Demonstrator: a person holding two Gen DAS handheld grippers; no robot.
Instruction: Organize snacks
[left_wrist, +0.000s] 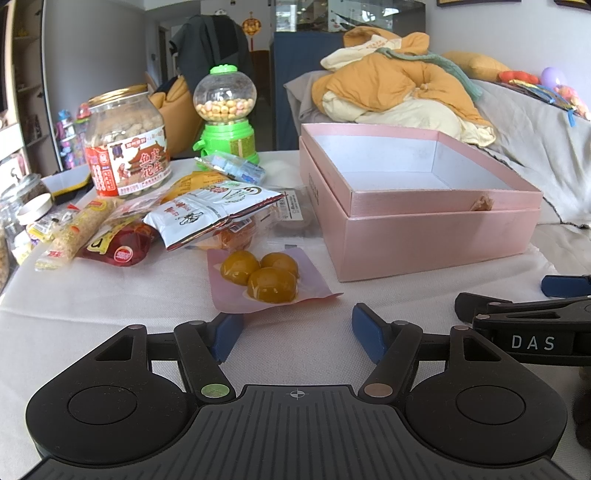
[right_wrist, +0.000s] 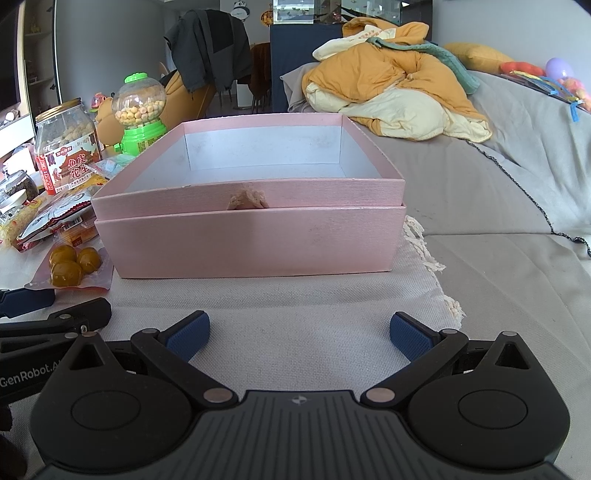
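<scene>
So far nothing packed: we see pink box (right_wrist: 255, 236) empty, snacks heaped left of it on counter (left_wrist: 110, 295). Left claw (left_wrist: 295, 332) spread, empty, near yolk pack (left_wrist: 266, 280); right claw (right_wrist: 299, 336) spread, empty, facing box. All sorting remains.

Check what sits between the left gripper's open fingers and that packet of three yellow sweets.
Nothing: in the left wrist view only bare white cloth separates the left gripper from the sweets packet, whose near edge almost reaches the left fingertip.
</scene>
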